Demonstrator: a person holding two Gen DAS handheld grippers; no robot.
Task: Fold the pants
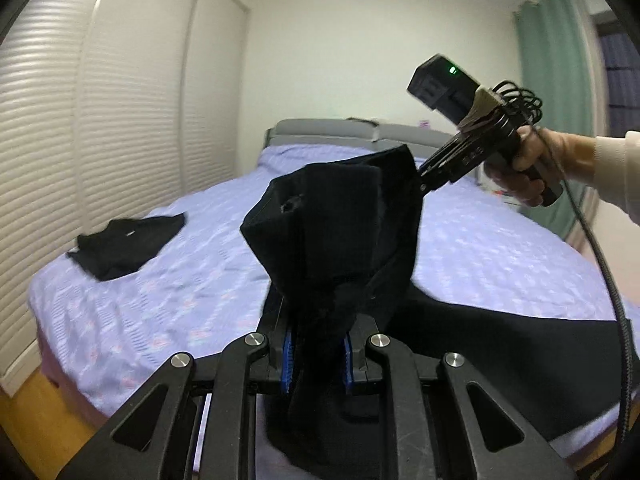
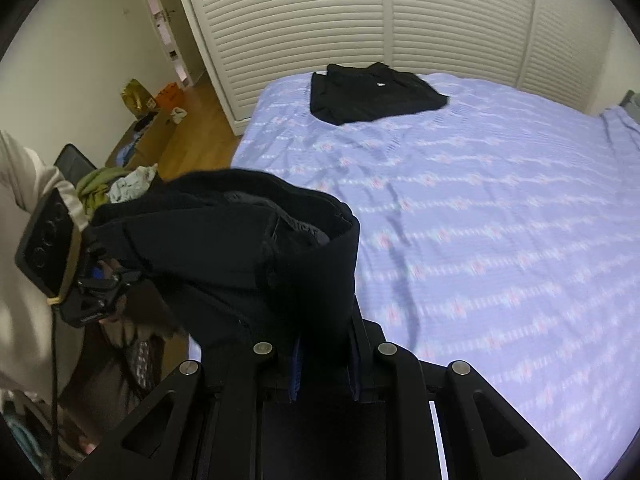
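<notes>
Black pants (image 1: 340, 236) hang bunched between my two grippers, held up above the purple bed (image 1: 160, 280). My left gripper (image 1: 318, 360) is shut on one part of the waist; the cloth fills the gap between its blue pads. My right gripper (image 1: 420, 182) grips the far corner of the waistband, held by a hand at the upper right. In the right wrist view my right gripper (image 2: 324, 364) is shut on the pants (image 2: 248, 248), and my left gripper (image 2: 100, 280) holds the other end at the left.
A second black garment (image 2: 372, 94) lies folded near the bed's far corner, by the louvred wardrobe doors (image 2: 360, 12). Wooden floor with clutter and a clothes pile (image 2: 120, 184) lies left of the bed. Part of the pants drapes on the bed (image 1: 520, 352).
</notes>
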